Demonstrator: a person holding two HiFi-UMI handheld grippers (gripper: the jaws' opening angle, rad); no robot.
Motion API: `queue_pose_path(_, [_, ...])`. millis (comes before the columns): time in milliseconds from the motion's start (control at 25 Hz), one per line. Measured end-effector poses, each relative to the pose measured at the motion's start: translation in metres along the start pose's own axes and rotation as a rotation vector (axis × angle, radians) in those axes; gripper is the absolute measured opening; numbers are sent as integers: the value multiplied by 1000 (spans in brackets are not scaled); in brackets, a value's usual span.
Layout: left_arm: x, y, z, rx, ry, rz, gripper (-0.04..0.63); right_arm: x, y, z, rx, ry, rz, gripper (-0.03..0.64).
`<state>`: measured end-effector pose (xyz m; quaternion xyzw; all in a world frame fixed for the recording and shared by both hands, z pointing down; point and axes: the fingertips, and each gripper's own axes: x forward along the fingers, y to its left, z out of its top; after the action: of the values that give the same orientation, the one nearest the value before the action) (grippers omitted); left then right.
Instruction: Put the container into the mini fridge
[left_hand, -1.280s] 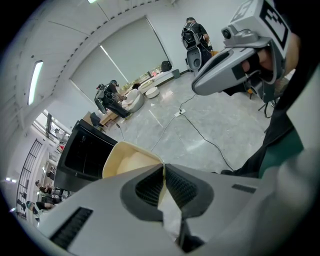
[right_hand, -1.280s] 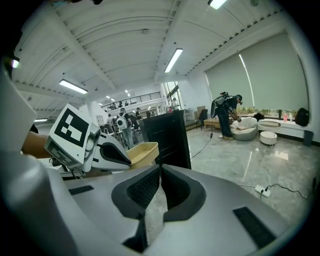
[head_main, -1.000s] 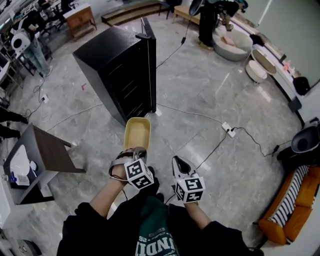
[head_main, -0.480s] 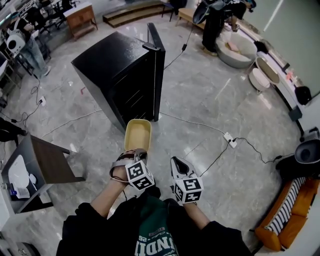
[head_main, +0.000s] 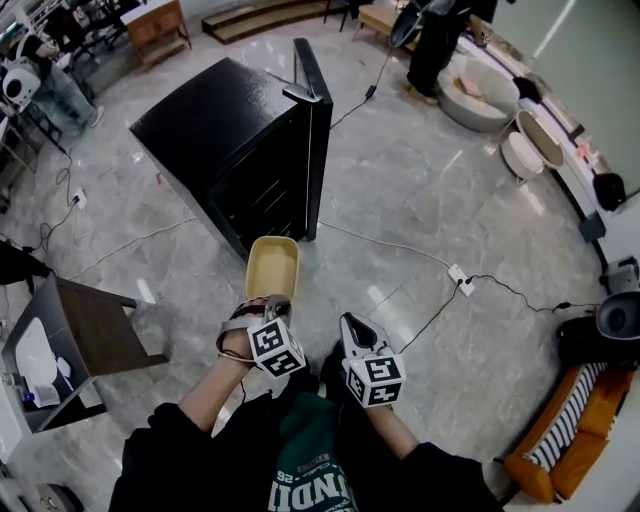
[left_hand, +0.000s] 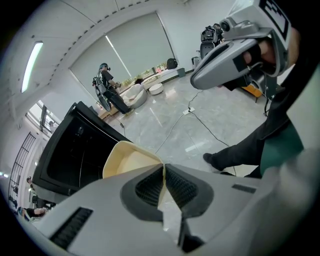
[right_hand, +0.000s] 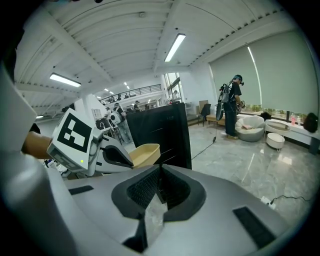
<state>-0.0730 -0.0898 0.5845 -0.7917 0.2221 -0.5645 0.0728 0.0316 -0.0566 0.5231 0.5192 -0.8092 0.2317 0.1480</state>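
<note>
Over a grey marble floor (head_main: 400, 190), a cream container (head_main: 273, 268) is held out by its near rim in the left gripper (head_main: 265, 300), whose jaws are seen in the left gripper view pinched tight on the thin wall, so that the stretch of rim between the pads is hidden. The container is carried clear of the floor, open side up, just short of the open front of a black mini fridge (head_main: 235, 140). The fridge door (head_main: 312, 120) is shown edge-on, swung wide; the interior is too dark for more than faint shelf lines to be read. The right gripper (head_main: 353, 325) is held beside the left, its jaws closed against each other with nothing between them. A white power strip (head_main: 459, 280) and its cables (head_main: 385, 240) are seen on the floor toward the right, where an orange sofa (head_main: 540, 462) is cut off by the lower right corner of the head view. A dark side table (head_main: 95, 325) is partly cropped at the left edge.
</note>
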Motion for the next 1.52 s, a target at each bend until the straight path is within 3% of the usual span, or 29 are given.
queue_pose_path(440, [43, 49, 20, -80, 67, 31, 23, 55, -50, 39, -21, 4, 93, 35])
queue_pose_path(920, [78, 95, 37, -233, 138, 115, 23, 90, -95, 68, -91, 32, 239, 35])
queue_pose_path(1520, [129, 127, 17, -313, 167, 148, 23, 116, -132, 57, -100, 80, 235, 35])
